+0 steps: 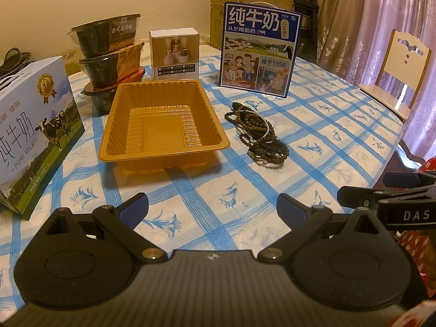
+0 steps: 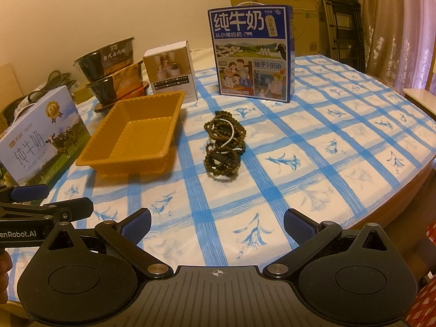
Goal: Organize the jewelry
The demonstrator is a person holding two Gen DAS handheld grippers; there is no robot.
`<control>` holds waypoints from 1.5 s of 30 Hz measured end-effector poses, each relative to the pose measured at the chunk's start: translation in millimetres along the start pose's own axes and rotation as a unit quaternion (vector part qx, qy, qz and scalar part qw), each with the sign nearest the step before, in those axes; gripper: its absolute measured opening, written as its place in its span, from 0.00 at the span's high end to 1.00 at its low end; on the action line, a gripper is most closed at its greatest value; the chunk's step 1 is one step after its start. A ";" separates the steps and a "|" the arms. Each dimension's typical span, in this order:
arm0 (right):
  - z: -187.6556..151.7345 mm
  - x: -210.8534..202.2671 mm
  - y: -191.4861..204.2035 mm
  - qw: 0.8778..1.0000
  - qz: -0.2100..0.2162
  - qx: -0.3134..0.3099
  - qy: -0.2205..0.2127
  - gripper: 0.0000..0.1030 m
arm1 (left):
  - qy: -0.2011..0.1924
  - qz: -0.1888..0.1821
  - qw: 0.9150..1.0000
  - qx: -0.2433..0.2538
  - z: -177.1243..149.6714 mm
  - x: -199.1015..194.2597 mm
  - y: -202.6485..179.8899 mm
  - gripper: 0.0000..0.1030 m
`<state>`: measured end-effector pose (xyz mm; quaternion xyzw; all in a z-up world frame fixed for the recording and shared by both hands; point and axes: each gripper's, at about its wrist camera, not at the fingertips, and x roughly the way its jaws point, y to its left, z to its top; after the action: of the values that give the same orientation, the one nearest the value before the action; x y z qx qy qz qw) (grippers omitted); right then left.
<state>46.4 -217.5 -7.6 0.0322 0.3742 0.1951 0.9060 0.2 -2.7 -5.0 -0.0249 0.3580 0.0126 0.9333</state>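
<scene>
Low at the bottom of each view, the left gripper (image 1: pixel 212 208) and the right gripper (image 2: pixel 216 224) hung with jaws spread wide, holding nothing, above the blue-checked tablecloth (image 2: pixel 313 147). Further up, mid-frame, a tangled pile of bead necklaces (image 2: pixel 224 147) lay on the cloth just right of an empty gold tray (image 2: pixel 103 160). Milk cartons (image 2: pixel 252 54) stood behind.

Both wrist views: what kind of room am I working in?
Most likely a home dining room: a table under a blue-checked cloth, a dining chair beside curtains, and groceries such as milk cartons and instant-meal bowls stacked on top.
</scene>
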 end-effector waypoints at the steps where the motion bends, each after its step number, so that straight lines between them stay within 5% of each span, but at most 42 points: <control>1: 0.0 -0.1 0.1 1.000 0.000 0.000 0.000 0.00 | 0.000 0.000 1.000 0.000 0.4 -0.3 0.3 0.03; 45: 1.4 0.0 1.8 1.000 0.000 0.001 -0.003 0.00 | -0.001 0.002 1.000 -0.002 1.8 -0.2 2.0 0.03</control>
<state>46.7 -215.7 -6.3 0.0332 0.3714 0.1946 0.9072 1.2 -0.7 -3.6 -0.0257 0.3568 0.0151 0.9337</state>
